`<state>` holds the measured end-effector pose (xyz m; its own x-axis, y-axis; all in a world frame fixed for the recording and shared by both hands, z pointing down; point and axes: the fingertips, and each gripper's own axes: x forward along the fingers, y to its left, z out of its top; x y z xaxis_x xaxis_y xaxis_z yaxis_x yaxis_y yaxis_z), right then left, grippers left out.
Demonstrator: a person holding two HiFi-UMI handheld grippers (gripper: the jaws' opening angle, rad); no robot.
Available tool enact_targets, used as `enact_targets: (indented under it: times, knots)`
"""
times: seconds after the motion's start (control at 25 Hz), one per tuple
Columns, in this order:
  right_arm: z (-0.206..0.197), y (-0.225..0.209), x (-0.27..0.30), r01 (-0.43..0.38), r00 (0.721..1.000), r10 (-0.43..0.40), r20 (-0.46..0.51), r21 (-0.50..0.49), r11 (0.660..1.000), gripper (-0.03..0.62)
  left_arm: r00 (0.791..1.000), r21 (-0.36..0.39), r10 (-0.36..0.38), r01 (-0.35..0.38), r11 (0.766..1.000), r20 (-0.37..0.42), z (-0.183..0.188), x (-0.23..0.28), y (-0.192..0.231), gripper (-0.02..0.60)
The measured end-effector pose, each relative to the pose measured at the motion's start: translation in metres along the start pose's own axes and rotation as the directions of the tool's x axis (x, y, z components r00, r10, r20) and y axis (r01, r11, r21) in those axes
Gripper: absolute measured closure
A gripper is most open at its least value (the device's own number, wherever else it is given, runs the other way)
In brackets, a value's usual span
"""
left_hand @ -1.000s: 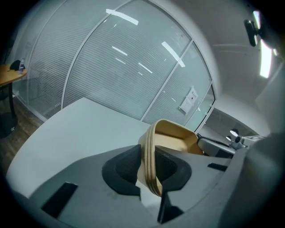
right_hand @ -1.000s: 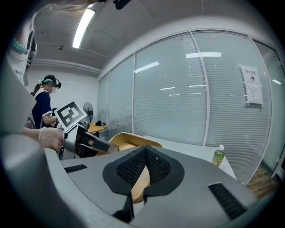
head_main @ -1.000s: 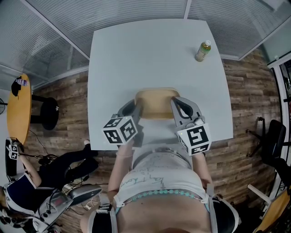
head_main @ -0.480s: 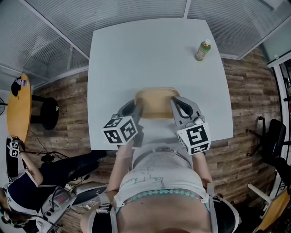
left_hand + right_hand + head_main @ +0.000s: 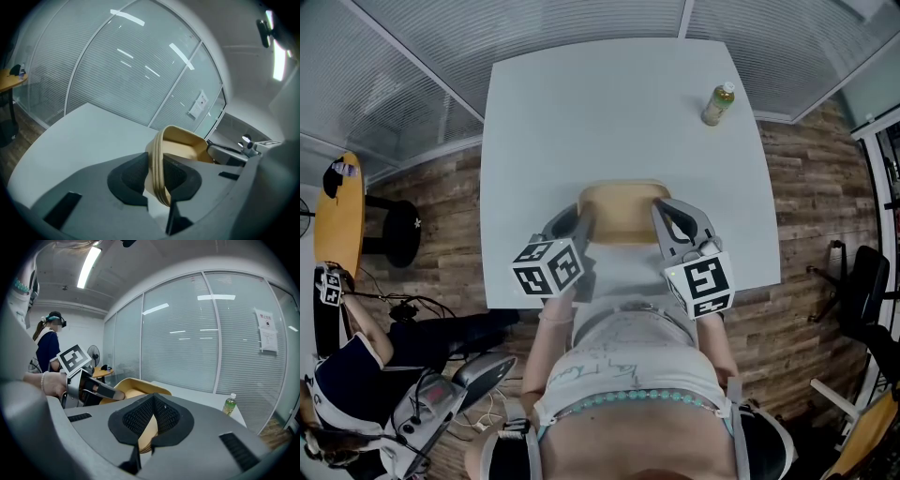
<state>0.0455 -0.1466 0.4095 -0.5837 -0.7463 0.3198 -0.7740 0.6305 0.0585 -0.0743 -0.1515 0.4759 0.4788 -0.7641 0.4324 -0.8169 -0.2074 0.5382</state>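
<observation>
From above, a tan tray (image 5: 623,208) sits over the near middle of the white table (image 5: 581,103), with a green bottle (image 5: 718,104) well apart at the far right corner. The left gripper (image 5: 582,223) meets the tray's left side and the right gripper (image 5: 660,219) its right side. Another person (image 5: 347,394) sits on the floor at the near left. In the left gripper view, the jaws pinch the tray's thin rim, which stands upright between the dark pads. In the right gripper view, the jaws are likewise clamped on the tray's edge, with the left gripper across the tray and the bottle far right.
</observation>
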Motion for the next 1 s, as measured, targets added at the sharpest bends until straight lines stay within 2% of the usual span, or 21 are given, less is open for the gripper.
enact_targets:
  times: [0.28, 1.0]
  knots:
    - [-0.0009, 0.0012, -0.0007, 0.000, 1.000, 0.000, -0.005, -0.005, 1.000, 0.595, 1.000, -0.003, -0.001, 0.001, 1.000, 0.000, -0.0018, -0.0012, 0.0003, 0.529]
    - [0.0037, -0.0018, 0.0002, 0.005, 0.998, -0.007, 0.055, 0.038, 0.999, 0.594, 1.000, -0.013, -0.006, 0.006, 1.000, -0.005, -0.0045, 0.0020, 0.0025, 0.528]
